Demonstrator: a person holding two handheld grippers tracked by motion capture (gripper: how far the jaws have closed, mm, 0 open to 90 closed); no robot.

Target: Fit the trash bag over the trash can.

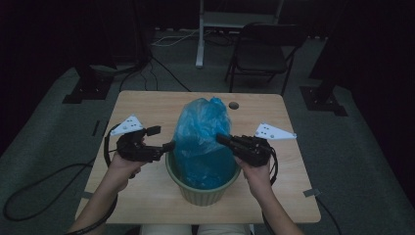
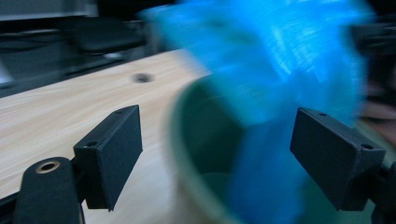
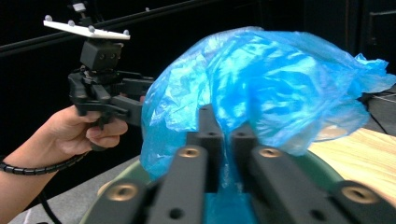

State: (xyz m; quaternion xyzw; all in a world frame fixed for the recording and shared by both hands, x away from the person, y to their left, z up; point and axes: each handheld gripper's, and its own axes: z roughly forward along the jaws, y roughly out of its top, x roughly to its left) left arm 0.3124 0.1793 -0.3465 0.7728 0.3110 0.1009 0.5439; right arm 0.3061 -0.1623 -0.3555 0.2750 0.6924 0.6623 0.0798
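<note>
right tool (image 3: 223,135) pinches blue bag (image 3: 261,79); left tool (image 2: 217,154) gapes beside it.

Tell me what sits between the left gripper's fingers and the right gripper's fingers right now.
In the high view, the puffed-up blue plastic bag stands between the left gripper and the right gripper, rising out of the green bin.

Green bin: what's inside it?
A blue plastic bag sits in the green bin and billows up above its rim. The right gripper pinches the bag's film. The film covers the bin's bottom, so anything under or within the bag cannot be seen.
</note>
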